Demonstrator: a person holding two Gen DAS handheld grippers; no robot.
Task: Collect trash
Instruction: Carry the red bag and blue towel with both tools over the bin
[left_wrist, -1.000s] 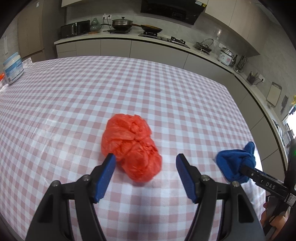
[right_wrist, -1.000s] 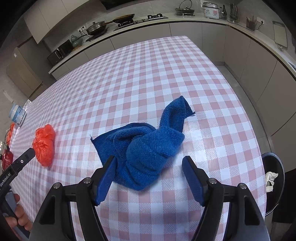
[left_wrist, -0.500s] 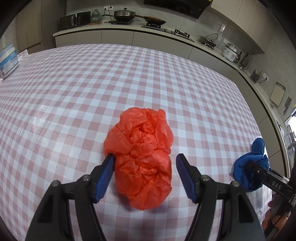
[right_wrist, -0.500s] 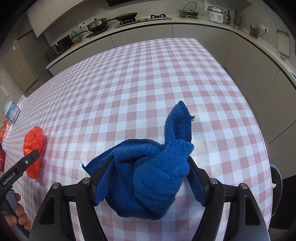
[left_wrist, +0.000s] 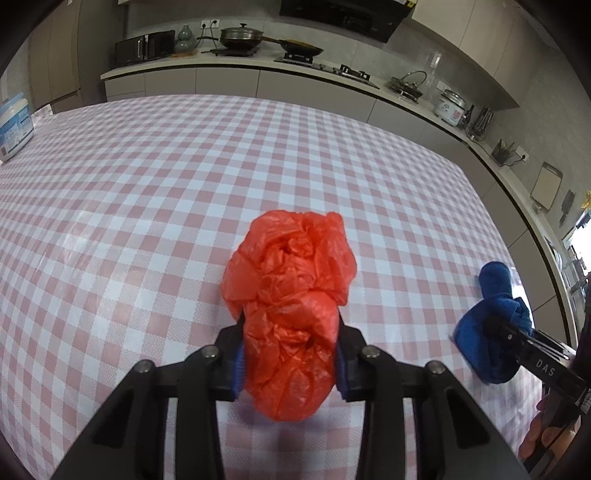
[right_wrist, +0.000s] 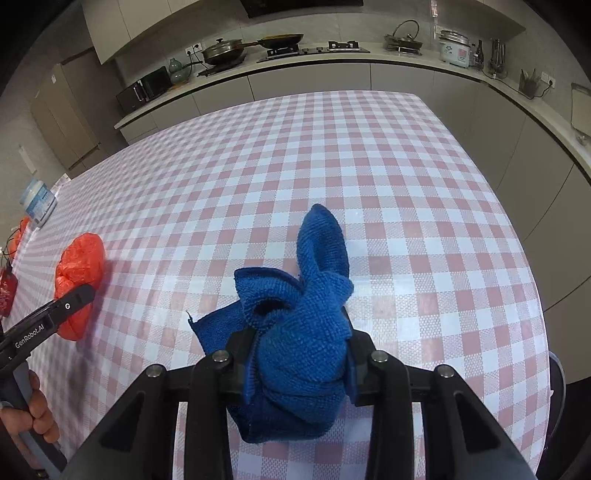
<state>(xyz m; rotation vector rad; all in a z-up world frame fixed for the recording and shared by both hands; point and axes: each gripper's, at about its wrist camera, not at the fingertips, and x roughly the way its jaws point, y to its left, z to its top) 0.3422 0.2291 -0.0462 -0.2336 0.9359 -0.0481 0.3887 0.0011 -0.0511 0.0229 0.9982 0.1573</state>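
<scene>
The left tool (left_wrist: 290, 363) is closing on the crumpled orange-red plastic bag (left_wrist: 291, 306), the right tool (right_wrist: 301, 363) on the bunched blue terry cloth (right_wrist: 299, 332) — both seemingly resting on the checked bench (left_wrist: 147, 184). Slick film may slip out; the cloth's loose corner may drag.

A home kitchen: counter (left_wrist: 229, 68) with stove (left_wrist: 317, 59), pans, rice cooker (left_wrist: 448, 107), checked table (left_wrist: 184, 192).

In the left wrist view, the right tool (left_wrist: 491, 325) carries the white letters "DAS" on its black side. In the right wrist view, the left tool (right_wrist: 79, 295) carries "GenRobot.AI". The print on the white tub (right_wrist: 38, 202) is too small to read.
</scene>
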